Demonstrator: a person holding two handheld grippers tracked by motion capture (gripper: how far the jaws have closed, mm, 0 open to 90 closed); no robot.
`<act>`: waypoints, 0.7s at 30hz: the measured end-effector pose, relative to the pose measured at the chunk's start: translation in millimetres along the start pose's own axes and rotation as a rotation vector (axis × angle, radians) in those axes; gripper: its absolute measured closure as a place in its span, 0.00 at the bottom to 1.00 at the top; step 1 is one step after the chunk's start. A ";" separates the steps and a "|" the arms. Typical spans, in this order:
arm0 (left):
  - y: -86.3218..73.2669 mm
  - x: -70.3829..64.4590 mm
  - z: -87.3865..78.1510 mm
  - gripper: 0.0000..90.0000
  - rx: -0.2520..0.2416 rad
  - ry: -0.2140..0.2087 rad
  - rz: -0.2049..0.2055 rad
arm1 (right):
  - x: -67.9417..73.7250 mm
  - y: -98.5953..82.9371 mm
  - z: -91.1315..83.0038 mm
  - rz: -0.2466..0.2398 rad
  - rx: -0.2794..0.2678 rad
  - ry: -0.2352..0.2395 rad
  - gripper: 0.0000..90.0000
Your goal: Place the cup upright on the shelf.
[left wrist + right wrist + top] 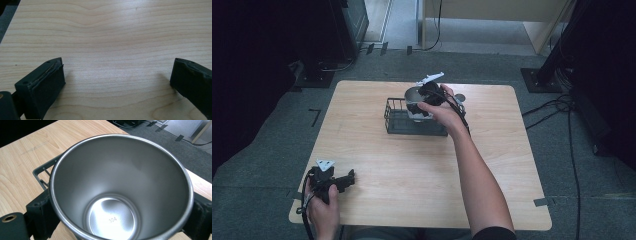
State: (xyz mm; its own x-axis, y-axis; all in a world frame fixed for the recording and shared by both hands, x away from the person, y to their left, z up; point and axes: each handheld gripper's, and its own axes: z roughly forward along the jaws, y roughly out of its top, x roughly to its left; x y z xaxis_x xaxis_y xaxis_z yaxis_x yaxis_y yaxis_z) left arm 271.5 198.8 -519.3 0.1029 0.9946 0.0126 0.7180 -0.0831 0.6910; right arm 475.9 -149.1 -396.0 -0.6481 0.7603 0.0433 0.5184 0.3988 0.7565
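The right gripper (428,95) has its fingers (40,216) closed on both sides of a steel cup (120,187), held just above the black wire basket (398,121), while the left gripper (343,181) rests well apart from the basket, at the near left corner of the surface (412,170), fingers (42,85) wide open and empty.

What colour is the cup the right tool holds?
Plain silver steel cup, seen best in the right gripper view.

Left gripper (348,178) agape, right gripper (424,102) clamped

High view overhead, far; tongs views close, sharing table (412,165).
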 end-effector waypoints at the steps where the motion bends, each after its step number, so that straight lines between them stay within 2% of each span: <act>1: 0.0 0.0 0.0 0.00 0.000 0.000 0.000 | -0.3 -0.4 0.7 0.011 -0.001 -0.001 0.08; 7: 0.0 0.0 0.0 0.00 0.000 0.000 0.000 | -0.1 -0.4 0.6 0.011 0.001 -0.002 0.07; 14: 0.0 0.1 0.0 0.00 0.000 0.000 0.001 | 1.9 0.3 -1.6 0.014 0.013 -0.028 0.06; 16: 0.0 0.0 0.0 0.00 0.000 0.000 0.000 | 2.6 0.3 -2.9 0.006 0.016 -0.035 0.06; 17: 0.1 0.0 0.0 0.00 0.000 0.000 0.000 | 1.9 -0.3 -2.4 -0.019 0.051 -0.021 0.03; 19: 0.1 0.1 0.0 0.00 0.001 0.000 0.002 | 2.9 -1.7 -3.5 -0.049 0.035 -0.036 0.05; 21: 0.2 0.2 0.1 0.00 0.001 -0.001 0.002 | 0.9 -2.8 -4.1 -0.058 0.035 -0.023 0.05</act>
State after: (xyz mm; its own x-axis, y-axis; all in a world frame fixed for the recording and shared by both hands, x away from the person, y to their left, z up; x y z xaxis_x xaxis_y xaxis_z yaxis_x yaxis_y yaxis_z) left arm 271.7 199.0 -519.3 0.1048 0.9944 0.0138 0.7183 -0.0853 0.6905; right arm 471.6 -151.7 -395.5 -0.6647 0.7470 -0.0150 0.4999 0.4596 0.7341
